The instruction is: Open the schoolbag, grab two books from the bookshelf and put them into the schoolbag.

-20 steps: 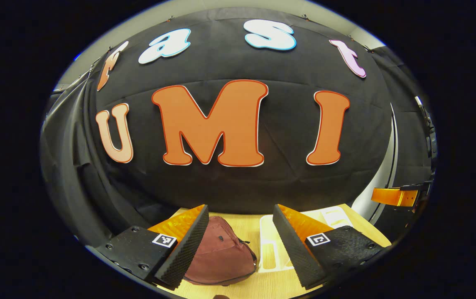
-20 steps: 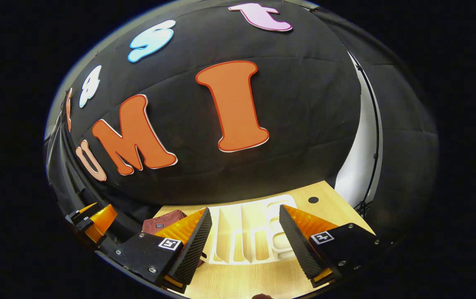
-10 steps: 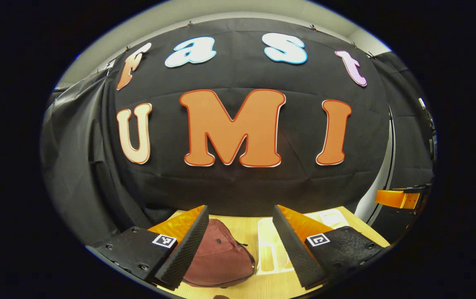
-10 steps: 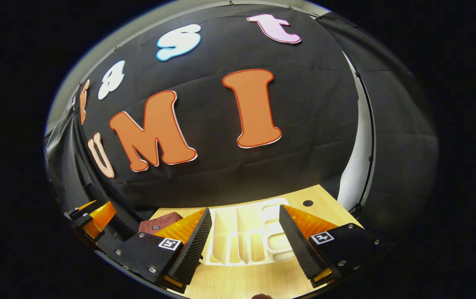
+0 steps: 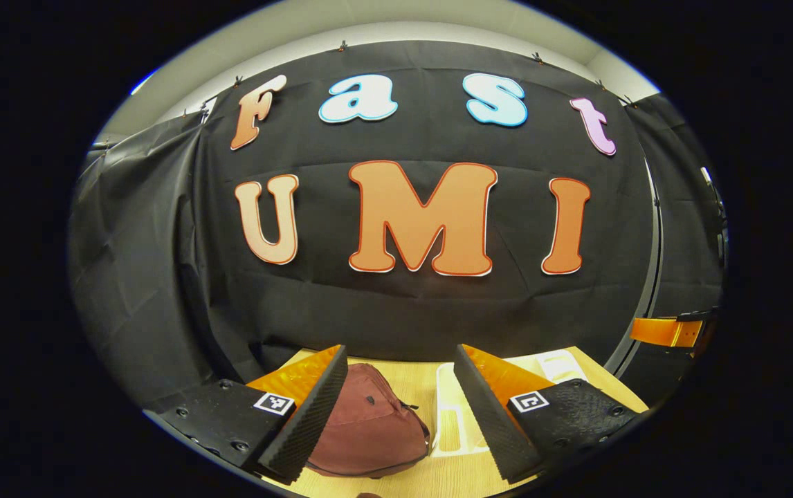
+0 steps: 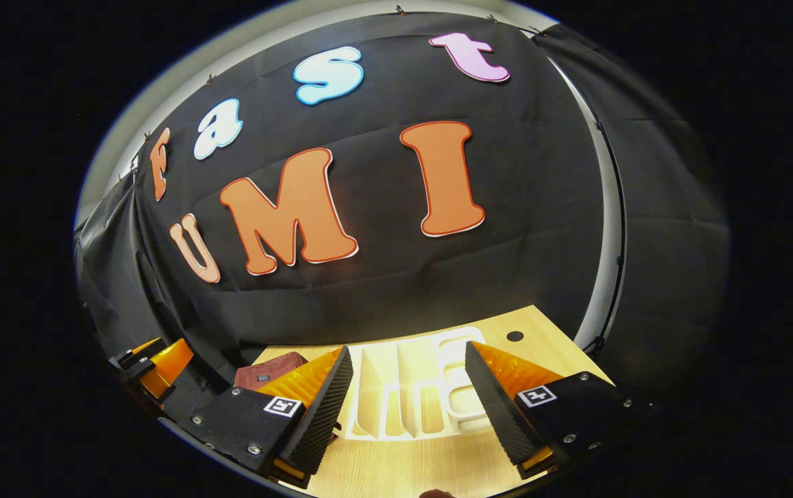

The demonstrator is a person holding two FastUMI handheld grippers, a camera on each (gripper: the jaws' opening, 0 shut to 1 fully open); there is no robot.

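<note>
Schoolbag [image 5: 369, 432] label unreadable, beside white bookshelf [image 6: 396, 404]; each gripper wide, empty.

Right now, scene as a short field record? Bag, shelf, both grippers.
schoolbag: maroon schoolbag lies on the wooden table, looks shut
bookshelf: white bookshelf beside the bag on the table; books cannot be made out
left gripper: left gripper open, holds nothing, above the bag
right gripper: right gripper open, holds nothing, above the shelf
task stage: bag not yet opened
</note>
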